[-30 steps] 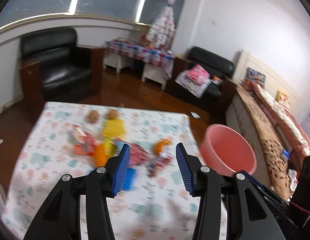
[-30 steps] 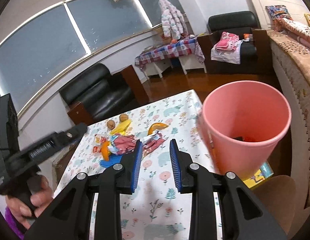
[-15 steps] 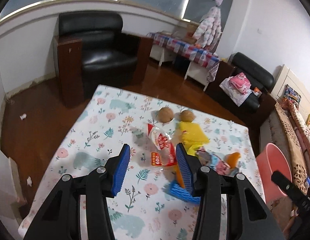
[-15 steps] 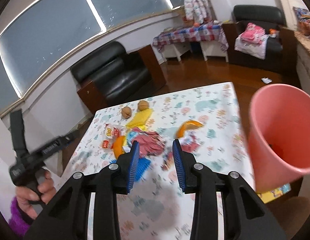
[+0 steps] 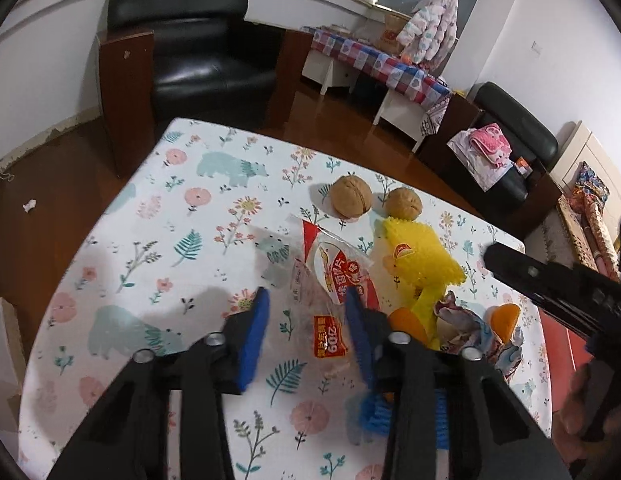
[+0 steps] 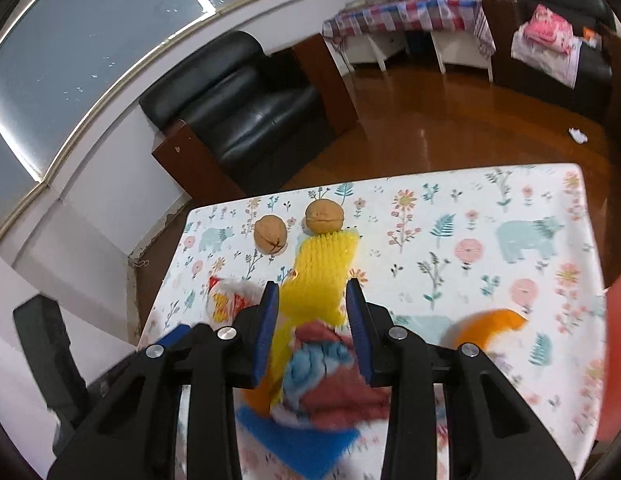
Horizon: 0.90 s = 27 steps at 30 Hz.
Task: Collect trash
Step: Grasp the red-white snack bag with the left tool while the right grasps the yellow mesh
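Trash lies in a heap on the floral table [image 5: 158, 248]. My left gripper [image 5: 306, 320] is open, its jaws either side of a clear red-and-white snack wrapper [image 5: 330, 276]. Beside it lie yellow foam netting [image 5: 422, 260], two walnuts [image 5: 350, 199] and orange peel [image 5: 506, 320]. My right gripper [image 6: 312, 312] is open above the yellow netting [image 6: 322, 276], with a crumpled red-and-blue wrapper [image 6: 330, 376] just below its jaws. Blue netting [image 6: 302, 436] lies under the heap. The walnuts [image 6: 270, 234] sit beyond.
The pink bucket's edge [image 6: 618, 360] shows at the far right, off the table. A black armchair [image 5: 206, 56] stands behind the table. The table's left half [image 5: 130, 280] holds no objects. The right gripper's body [image 5: 550, 284] crosses the left wrist view.
Both grippers have dropped toward the heap and moved left. The bucket has slid almost out of the right view. The left jaws now straddle the snack wrapper.
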### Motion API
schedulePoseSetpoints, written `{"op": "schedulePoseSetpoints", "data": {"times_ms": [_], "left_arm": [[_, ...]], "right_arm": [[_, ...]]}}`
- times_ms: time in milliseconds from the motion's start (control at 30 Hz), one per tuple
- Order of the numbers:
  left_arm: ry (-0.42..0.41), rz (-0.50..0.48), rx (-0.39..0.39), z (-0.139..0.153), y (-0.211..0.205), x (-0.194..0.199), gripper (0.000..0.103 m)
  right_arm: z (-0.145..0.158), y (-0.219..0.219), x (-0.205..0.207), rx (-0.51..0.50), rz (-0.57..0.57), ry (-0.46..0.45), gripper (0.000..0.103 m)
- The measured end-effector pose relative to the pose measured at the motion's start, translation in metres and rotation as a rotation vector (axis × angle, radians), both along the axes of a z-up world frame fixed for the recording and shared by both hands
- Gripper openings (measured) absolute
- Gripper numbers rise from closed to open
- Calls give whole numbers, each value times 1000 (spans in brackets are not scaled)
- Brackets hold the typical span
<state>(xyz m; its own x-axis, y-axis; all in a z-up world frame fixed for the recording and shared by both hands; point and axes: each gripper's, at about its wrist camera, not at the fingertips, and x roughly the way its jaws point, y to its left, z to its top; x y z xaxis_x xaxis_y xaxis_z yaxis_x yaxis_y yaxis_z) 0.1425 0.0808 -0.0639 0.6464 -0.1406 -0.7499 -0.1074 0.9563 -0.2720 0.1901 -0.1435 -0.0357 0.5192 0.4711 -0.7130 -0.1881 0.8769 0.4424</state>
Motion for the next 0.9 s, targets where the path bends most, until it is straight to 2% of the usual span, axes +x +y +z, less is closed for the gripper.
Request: {"op": "schedulePoseSetpoints", "data": {"times_ms": [33,100,267,400,433,467,567,900], "left_arm": [[9,-7,-9,-3,0,3,29],[29,-13,-16,-8,-1,8,15],[37,-30,-43,-14,0,10,9],[29,-15,-67,-11,5,7,4],[28,-9,-74,-10,7,5,4],[28,-4,-77,-9,9,3,3],[18,9,-91,-4,15,-3,2],[-77,-11,-78,36,11,-33,0]], "right_arm": [[-5,2,5,-5,-1,13,35],[-13,5,15,-5,-5,40,35],[-32,14,31,37,-9,118,35],[-40,18,31,60,-3,132,35],[-39,18,30,74,3,127,32],[-37,17,28,78,8,119,21],[-25,11,18,84,0,73,12],[25,-34,-46,123,-50,-65,11]]}}
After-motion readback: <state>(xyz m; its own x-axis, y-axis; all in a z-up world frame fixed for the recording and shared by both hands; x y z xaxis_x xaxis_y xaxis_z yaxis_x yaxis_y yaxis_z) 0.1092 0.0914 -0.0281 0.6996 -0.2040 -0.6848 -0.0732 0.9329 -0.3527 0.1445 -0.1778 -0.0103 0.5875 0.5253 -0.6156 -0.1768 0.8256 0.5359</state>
